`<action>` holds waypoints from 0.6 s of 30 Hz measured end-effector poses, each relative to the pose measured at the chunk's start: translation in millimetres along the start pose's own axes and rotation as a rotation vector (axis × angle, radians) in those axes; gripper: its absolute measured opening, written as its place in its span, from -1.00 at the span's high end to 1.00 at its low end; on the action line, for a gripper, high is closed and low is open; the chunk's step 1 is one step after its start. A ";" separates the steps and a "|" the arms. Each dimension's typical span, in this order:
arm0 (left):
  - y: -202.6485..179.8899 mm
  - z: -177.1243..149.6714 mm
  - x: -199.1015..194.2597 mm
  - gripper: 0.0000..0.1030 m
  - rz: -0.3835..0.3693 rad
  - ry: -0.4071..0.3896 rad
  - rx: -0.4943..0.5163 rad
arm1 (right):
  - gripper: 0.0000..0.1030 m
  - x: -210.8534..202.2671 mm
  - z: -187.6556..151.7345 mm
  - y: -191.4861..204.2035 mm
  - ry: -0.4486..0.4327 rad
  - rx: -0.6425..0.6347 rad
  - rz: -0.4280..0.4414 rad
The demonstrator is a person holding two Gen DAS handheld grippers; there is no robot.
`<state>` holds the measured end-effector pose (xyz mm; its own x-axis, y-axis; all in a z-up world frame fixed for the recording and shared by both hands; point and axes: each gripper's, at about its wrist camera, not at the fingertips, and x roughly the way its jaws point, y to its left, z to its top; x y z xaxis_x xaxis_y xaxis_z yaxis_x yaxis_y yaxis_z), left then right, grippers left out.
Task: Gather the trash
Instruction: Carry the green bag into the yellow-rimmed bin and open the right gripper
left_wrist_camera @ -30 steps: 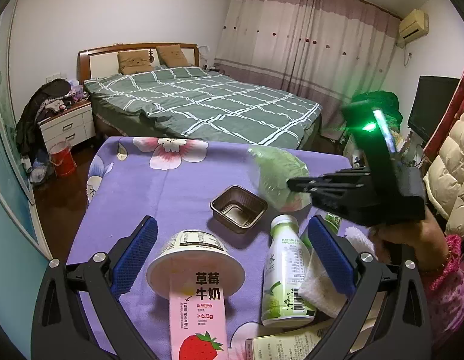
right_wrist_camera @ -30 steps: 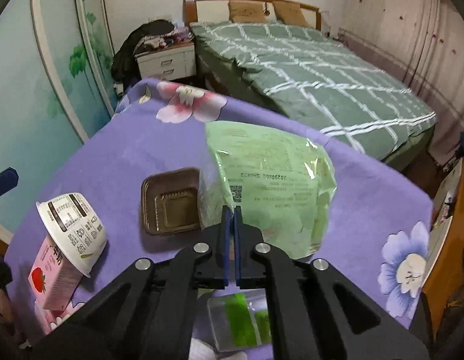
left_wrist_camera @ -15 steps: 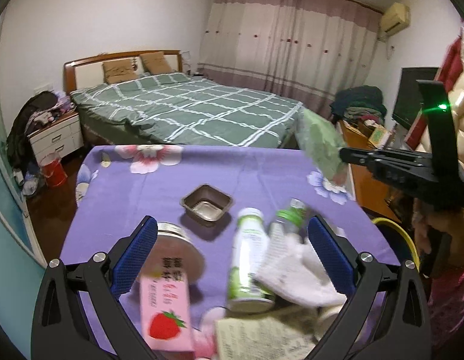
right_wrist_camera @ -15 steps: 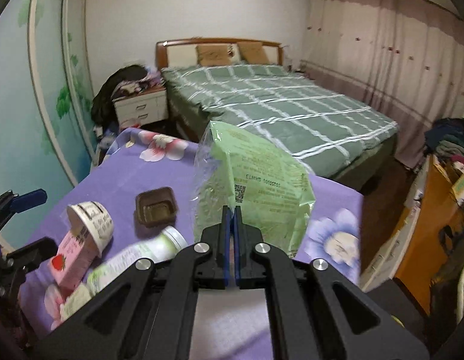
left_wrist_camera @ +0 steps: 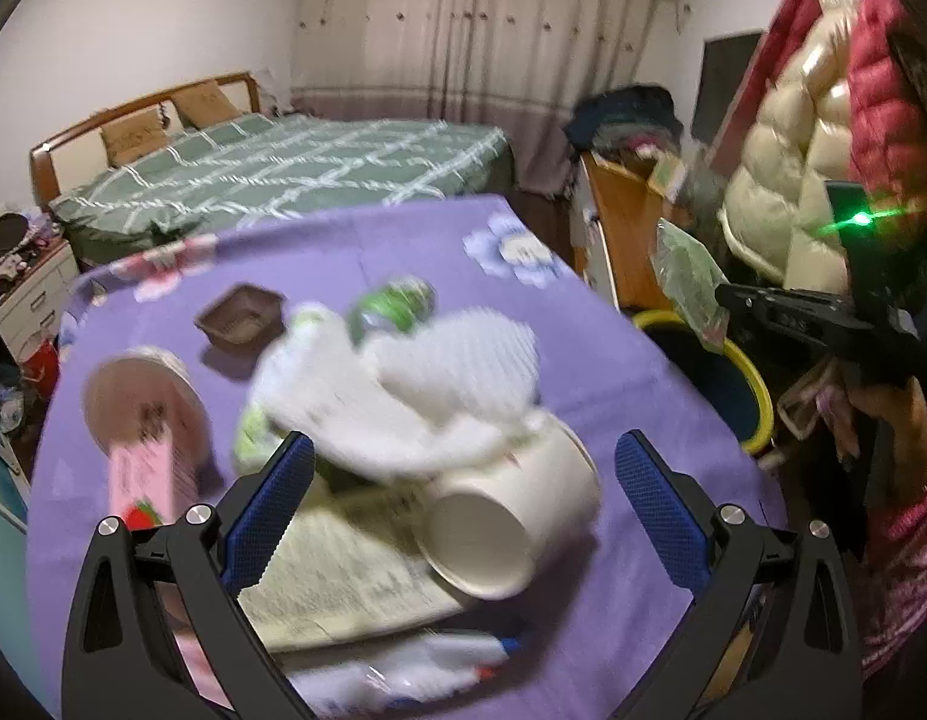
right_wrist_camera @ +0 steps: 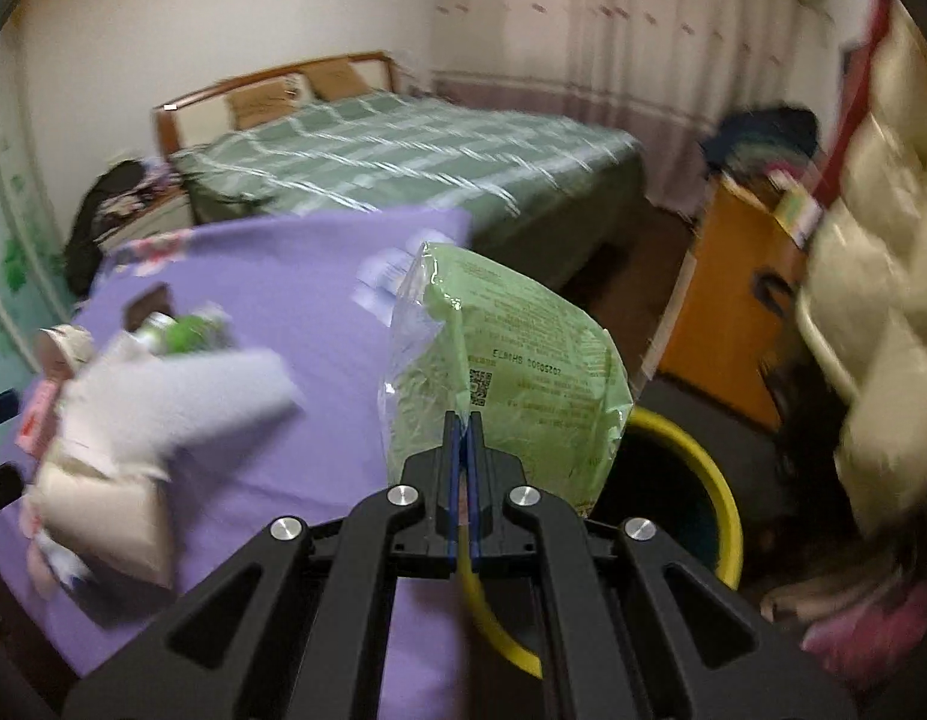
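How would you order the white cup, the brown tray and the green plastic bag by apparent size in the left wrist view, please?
1. white cup, largest, though it lies nearest the camera.
2. green plastic bag, pinched in the right gripper.
3. brown tray, close to the bag in apparent size, so their order is unsure.

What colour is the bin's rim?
Yellow; the bin rim shows best in the right wrist view, beside the purple-clothed table.

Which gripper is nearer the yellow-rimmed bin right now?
Right. The right gripper, shut on the green bag, is by the yellow-rimmed bin. The left gripper hangs open over the table's trash, farther off.
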<state>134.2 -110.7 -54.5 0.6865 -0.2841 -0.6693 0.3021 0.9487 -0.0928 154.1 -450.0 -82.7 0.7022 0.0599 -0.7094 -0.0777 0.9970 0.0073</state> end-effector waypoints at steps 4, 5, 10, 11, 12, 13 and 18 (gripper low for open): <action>-13.4 -13.2 11.6 -0.92 0.000 0.050 0.025 | 0.96 22.1 -14.9 -19.4 0.055 0.019 -0.031; -14.6 -14.9 13.7 -0.92 0.001 0.058 0.023 | 0.95 27.7 -16.6 -22.4 0.065 0.022 -0.034; -13.6 -17.6 20.6 -0.92 0.019 0.081 0.028 | 0.92 55.7 -22.5 -40.5 0.097 0.039 -0.046; -13.6 -17.5 21.7 -0.92 0.026 0.083 0.029 | 0.90 60.5 -22.5 -42.6 0.105 0.040 -0.053; -12.6 -17.2 22.5 -0.92 0.030 0.086 0.027 | 0.89 62.2 -23.2 -43.2 0.110 0.041 -0.055; -11.7 -17.0 24.2 -0.92 0.036 0.091 0.024 | 0.87 63.9 -24.3 -43.9 0.112 0.043 -0.054; -5.0 -16.1 34.9 -0.92 0.038 0.113 0.009 | 0.61 62.0 -30.8 -39.1 0.110 0.051 -0.040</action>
<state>146.0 -123.1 -89.3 0.6188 -0.2304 -0.7510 0.2841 0.9569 -0.0595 178.8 -486.8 -148.6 0.6222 0.0171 -0.7826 -0.0132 0.9998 0.0114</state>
